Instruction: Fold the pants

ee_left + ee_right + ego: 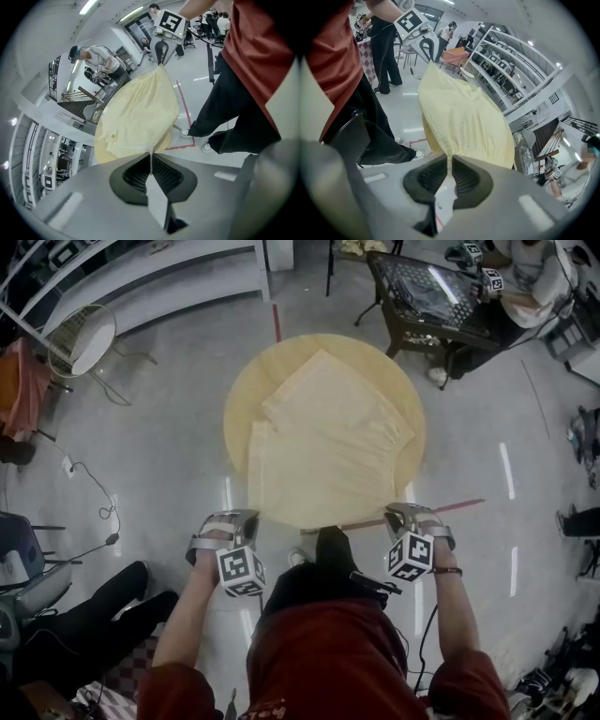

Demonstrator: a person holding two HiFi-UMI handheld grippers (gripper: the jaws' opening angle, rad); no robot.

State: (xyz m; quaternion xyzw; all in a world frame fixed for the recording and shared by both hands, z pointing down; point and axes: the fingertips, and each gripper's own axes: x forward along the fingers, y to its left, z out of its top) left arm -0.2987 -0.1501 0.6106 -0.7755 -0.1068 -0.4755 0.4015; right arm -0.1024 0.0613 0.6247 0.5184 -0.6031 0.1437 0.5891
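The left tongs are pressed together on a thin edge of the pale yellow pants, with cloth caught between the ribbed pads. The right tongs are pinched on the pants in the same way, at the opposite corner of that edge. In the head view, the left tongs and right tongs both sit at the near rim of the round wooden table, well apart, and the held edge is stretched between them along that rim.

From this edge the pants spread over the middle of the table towards its far rim. An upper layer is skewed against the layer under it. The cloth therefore lies straight ahead of both tongs, and the held edge runs crosswise to that direction. Neither hand is nearer.

The likely next fold takes the held edge over the table's centre towards the far rim. Both corners will probably need to travel evenly to keep the crease square.
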